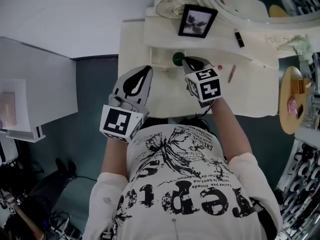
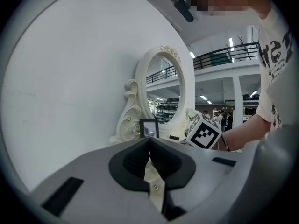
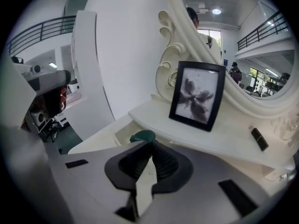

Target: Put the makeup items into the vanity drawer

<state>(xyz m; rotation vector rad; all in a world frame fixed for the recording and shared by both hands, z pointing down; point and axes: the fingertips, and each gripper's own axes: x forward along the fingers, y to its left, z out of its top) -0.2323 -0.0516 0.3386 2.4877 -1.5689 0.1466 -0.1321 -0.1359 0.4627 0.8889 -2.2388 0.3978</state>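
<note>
Green compact [image 1: 177,59] in open vanity drawer [image 1: 159,64]

Left gripper [image 1: 146,71], right gripper [image 1: 186,61]: jaws together, empty.

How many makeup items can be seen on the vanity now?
3: a green round item beside the drawer, a black tube on the upper shelf, a pink pencil on the tabletop. The right gripper may hide more.

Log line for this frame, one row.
left gripper: jaws shut, empty | right gripper: jaws shut, empty, near green item | lipstick: on shelf | pencil: on tabletop
</note>
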